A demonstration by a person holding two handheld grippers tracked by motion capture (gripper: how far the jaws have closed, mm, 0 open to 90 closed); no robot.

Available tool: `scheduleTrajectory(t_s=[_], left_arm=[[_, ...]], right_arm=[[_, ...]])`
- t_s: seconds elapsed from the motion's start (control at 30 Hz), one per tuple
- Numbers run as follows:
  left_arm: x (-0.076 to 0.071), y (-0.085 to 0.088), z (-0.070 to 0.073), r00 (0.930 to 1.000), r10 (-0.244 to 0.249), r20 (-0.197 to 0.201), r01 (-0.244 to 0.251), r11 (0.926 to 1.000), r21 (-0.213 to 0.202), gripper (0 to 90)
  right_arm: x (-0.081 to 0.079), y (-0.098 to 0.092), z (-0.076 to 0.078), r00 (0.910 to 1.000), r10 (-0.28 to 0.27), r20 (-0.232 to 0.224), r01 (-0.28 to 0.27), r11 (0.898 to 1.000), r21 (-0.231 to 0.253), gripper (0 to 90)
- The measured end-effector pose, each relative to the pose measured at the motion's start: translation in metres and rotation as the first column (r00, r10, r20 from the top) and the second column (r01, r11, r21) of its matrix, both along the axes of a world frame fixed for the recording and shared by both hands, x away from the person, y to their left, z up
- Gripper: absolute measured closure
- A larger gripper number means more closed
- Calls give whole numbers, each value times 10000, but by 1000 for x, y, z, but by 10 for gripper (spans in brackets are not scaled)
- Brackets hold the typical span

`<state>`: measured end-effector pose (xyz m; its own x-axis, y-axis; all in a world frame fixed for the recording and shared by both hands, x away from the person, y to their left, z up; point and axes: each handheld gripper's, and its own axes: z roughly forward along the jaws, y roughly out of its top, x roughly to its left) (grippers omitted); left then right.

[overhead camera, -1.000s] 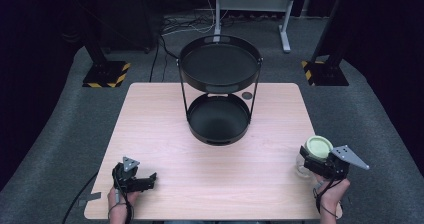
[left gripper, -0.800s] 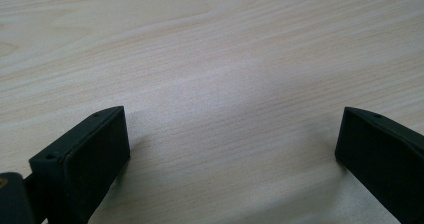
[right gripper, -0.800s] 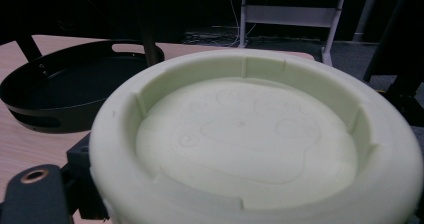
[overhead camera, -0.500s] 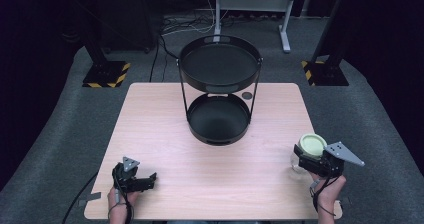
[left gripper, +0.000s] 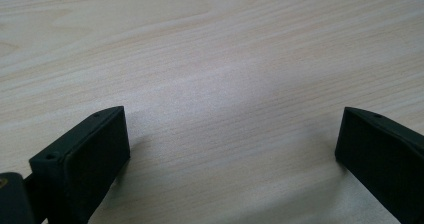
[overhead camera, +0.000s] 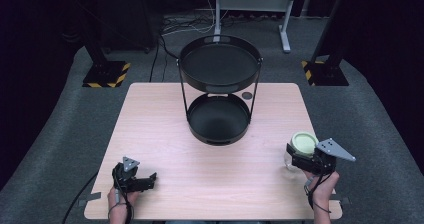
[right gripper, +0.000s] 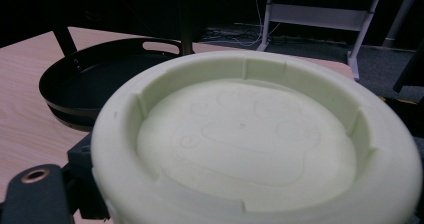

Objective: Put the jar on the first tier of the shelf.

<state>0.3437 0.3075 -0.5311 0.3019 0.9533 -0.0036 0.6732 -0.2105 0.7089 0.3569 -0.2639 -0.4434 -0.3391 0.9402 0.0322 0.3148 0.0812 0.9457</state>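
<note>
Compared with a second ago, the right gripper [overhead camera: 298, 153] has shifted inward from the surface's right edge toward the middle, carrying the jar [overhead camera: 301, 149] with it; half a second ago it was already partway along. That jar, clear-bodied with a pale green lid [right gripper: 255, 139], sits clamped between the right gripper's jaws near the right edge of the wooden surface [overhead camera: 165, 129], and from above I cannot tell whether its base touches the wood. In the right gripper view the lid looms large, with faint swirl patterns pressed into its recessed top. Behind it lies the lower tray [right gripper: 100, 79] of a black two-tier stand [overhead camera: 220, 64], which has not moved and stands at the far middle of the surface. Nothing has changed at the left gripper [overhead camera: 145, 180], which rests low at the near left corner, jaws spread wide over bare wood with nothing between them.
</note>
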Motion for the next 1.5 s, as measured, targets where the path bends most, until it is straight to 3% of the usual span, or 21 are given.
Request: scheduleTrajectory(t_s=[0.23, 0.5, 0.77, 1.5], left_arm=[[0, 0, 0, 10000, -1, 1, 1, 10000, 0, 6], [0, 0, 0, 10000, 0, -5, 0, 10000, 3, 6], [0, 0, 0, 10000, -82, 0, 82, 10000, 13, 6], [0, 0, 0, 10000, -89, -3, 89, 10000, 19, 5]], right_arm=[[3, 3, 1, 10000, 93, -10, -93, 9999, 113, 109], [6, 8, 1, 9998, 164, -95, -166, 9997, -190, 109], [7, 12, 5, 9998, 201, 33, -201, 9998, -12, 110], [19, 26, 11, 9985, 551, 18, -550, 9982, -233, 110]])
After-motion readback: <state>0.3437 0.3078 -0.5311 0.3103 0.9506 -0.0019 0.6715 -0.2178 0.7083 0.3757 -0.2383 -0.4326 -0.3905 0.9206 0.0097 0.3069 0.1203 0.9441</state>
